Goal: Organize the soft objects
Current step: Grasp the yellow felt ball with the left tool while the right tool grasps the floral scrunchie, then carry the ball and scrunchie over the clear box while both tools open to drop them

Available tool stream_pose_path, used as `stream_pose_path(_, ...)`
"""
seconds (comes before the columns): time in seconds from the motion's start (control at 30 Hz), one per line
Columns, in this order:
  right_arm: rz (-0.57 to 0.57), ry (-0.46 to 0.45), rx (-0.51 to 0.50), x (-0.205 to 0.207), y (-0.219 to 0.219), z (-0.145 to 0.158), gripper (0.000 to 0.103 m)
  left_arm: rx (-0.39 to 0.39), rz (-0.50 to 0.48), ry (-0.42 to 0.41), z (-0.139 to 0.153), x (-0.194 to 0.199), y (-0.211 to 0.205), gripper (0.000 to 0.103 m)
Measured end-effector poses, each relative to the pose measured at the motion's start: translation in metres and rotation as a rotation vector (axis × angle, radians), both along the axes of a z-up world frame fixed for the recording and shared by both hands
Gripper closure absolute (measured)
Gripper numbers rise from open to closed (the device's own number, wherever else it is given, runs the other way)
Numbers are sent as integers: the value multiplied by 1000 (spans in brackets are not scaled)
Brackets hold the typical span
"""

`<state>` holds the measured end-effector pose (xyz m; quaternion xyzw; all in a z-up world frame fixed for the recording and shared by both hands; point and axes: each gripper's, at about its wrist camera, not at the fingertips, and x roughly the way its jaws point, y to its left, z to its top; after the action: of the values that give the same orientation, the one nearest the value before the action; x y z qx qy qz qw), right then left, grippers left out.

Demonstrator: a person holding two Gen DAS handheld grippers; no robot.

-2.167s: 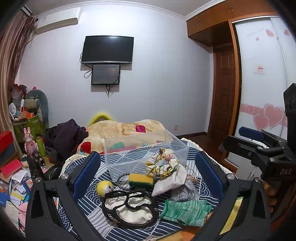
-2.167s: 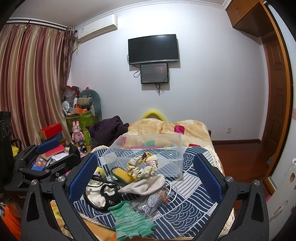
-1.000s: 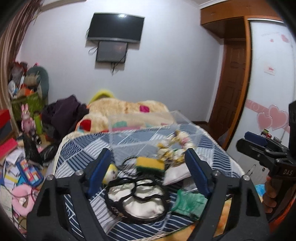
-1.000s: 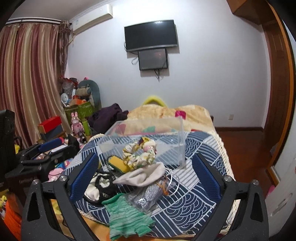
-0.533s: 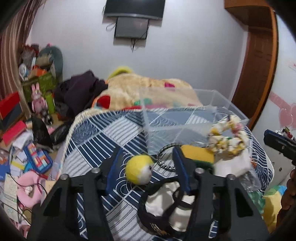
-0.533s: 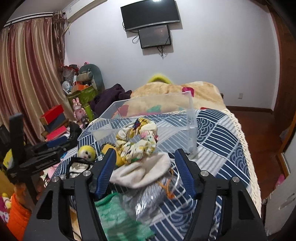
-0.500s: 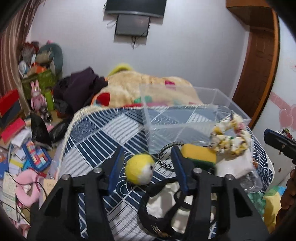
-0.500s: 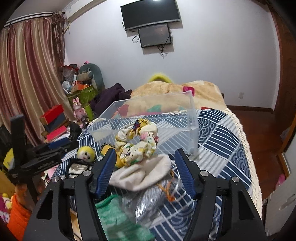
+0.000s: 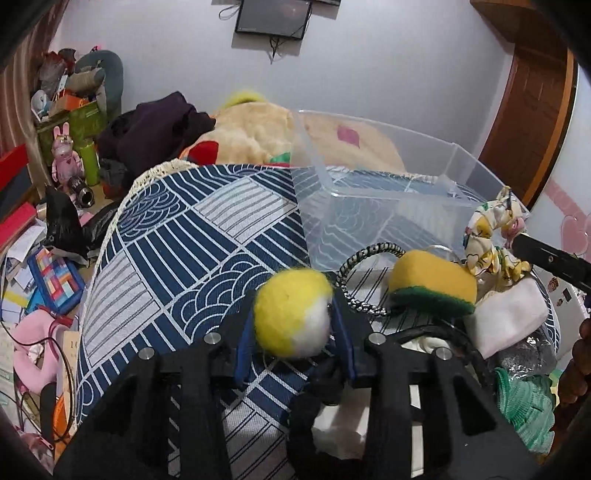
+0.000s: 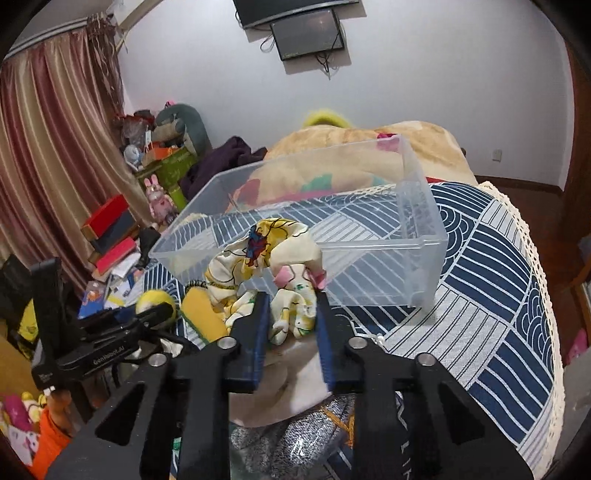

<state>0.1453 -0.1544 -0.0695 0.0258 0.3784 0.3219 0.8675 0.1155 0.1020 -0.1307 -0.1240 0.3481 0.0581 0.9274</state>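
Black left gripper [image 9: 293,328] just closed with blue pads pressed on fuzzy yellow-and-white ball [image 9: 292,313], over navy patterned bedspread [image 9: 177,254], near clear plastic bin [image 9: 384,206], beside yellow-green sponge [image 9: 432,288].

The left gripper [image 9: 293,325] hides the lower sides of the yellow felt ball [image 9: 291,314] and most of the black-strapped white item [image 9: 424,343] at five o'clock. In the right wrist view the right gripper [image 10: 290,317] covers part of the printed scrunchie [image 10: 266,266] and the cream cloth [image 10: 291,391]. The wall screen [image 9: 273,16] is cut off at twelve o'clock.
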Motion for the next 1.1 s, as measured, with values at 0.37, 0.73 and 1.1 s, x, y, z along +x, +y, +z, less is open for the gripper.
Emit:
stream_pose_path(0.37, -45, -123, 49, -14, -19, 35, 92, 11, -22, -117, 43, -17, -7, 65)
stream_pose_path(0.73, -95, -229, 54, 2, -20, 64, 92, 46, -84, -232, 94, 7, -18, 65)
stream_pose_path(1.1, -116, -181, -27, 35, -5, 50, 92, 46, -127, -130, 86, 67, -20, 65)
